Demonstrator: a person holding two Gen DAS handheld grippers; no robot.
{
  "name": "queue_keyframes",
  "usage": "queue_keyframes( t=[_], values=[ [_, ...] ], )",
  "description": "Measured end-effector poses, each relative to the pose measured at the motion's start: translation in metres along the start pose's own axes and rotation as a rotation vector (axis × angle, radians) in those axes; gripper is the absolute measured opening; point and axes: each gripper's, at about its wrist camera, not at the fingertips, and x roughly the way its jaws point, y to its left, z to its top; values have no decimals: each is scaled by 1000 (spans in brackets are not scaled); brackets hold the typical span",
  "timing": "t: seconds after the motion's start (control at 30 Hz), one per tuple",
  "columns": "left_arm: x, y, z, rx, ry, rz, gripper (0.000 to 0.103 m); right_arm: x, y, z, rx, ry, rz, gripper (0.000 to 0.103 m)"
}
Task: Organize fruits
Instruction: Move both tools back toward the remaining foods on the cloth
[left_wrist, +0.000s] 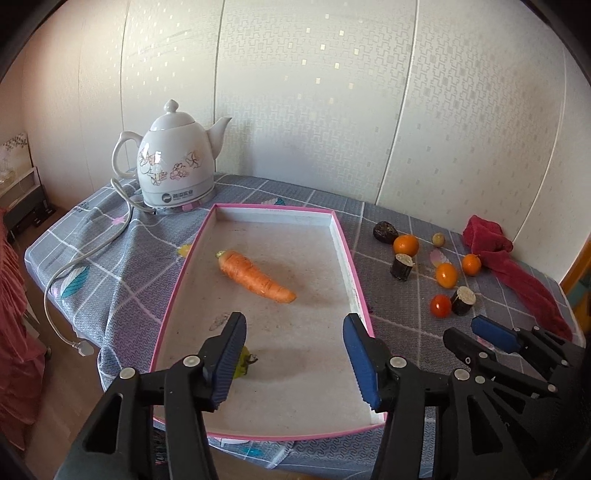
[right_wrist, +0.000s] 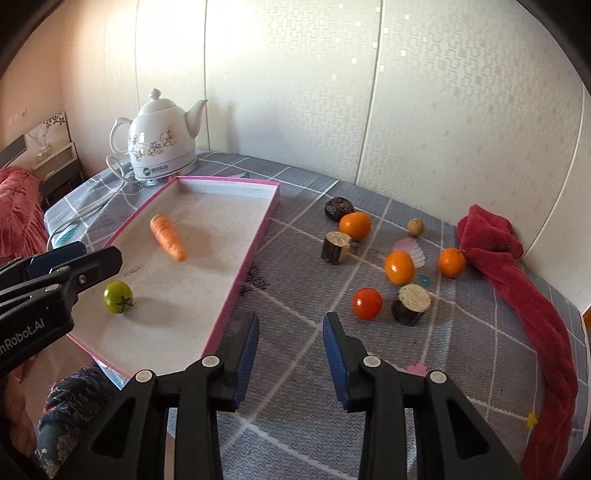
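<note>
A pink-rimmed tray holds a carrot and a green tomato, which my left finger half hides in the left wrist view. My left gripper is open and empty above the tray's near part. My right gripper is open and empty over the cloth right of the tray, short of a red tomato. Three oranges, dark cut pieces and a small yellowish fruit lie beyond.
A white floral kettle with its cord stands behind the tray's far left corner. A red cloth lies along the table's right side. The patterned wall is close behind. The table edge is near on the left and front.
</note>
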Motion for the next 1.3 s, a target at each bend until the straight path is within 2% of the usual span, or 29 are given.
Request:
queue_keyframes(
  t=[0.2,0.47,0.67,0.8,1.03,1.3],
  values=[
    [1,-23,-1,52,3,-32,61,1,-32,-11,60,34,-31,36],
    [13,-53,0,109,28,-82,61,10,-90,-19,222,110,9,36],
    [24,-74,2,151,45,-108,60,18,-120,-16,243,121,-51,36],
    [36,-84,2,151,79,-136,55,27,-137,-23,311,130,-50,36],
    [58,-107,1,151,125,-166,50,30,-152,-25,390,124,-26,36],
    [80,-129,4,153,157,-192,45,31,-156,-26,421,126,-24,36]
  ],
)
